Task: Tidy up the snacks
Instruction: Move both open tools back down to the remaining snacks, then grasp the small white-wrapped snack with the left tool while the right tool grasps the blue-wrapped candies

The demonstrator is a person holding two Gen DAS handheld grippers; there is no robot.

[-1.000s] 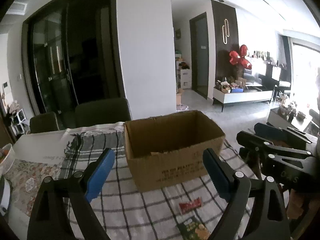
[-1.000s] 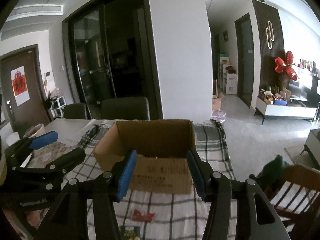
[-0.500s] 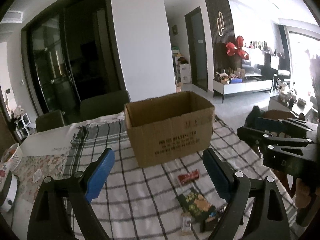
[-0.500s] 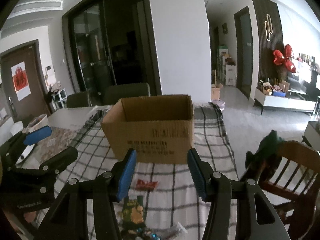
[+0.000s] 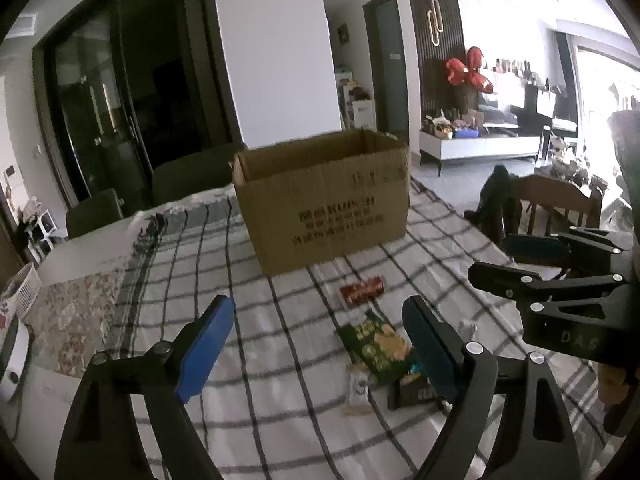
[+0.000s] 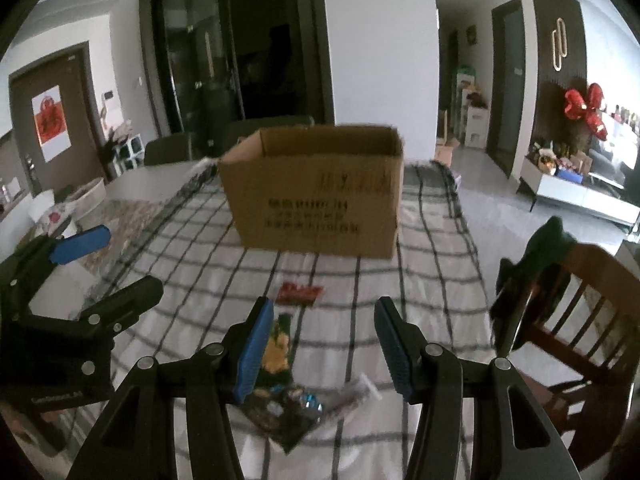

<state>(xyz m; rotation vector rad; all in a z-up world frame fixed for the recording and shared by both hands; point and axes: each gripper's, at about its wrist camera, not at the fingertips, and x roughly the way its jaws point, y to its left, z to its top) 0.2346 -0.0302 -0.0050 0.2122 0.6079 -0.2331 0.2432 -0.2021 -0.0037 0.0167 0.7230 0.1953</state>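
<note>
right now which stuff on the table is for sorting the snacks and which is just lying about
For the job:
cardboard box
red snack packet
green snack bag
small pale sachet
dark snack packet

Just lying about:
white basket
wooden chair
floral mat

We are reading "DAS" on the right gripper (image 5: pixel 576 280) body. We are seeing dark printed lines on the cardboard box (image 5: pixel 328 204), too blurred to read, like the left gripper (image 6: pixel 72 276) lettering.
</note>
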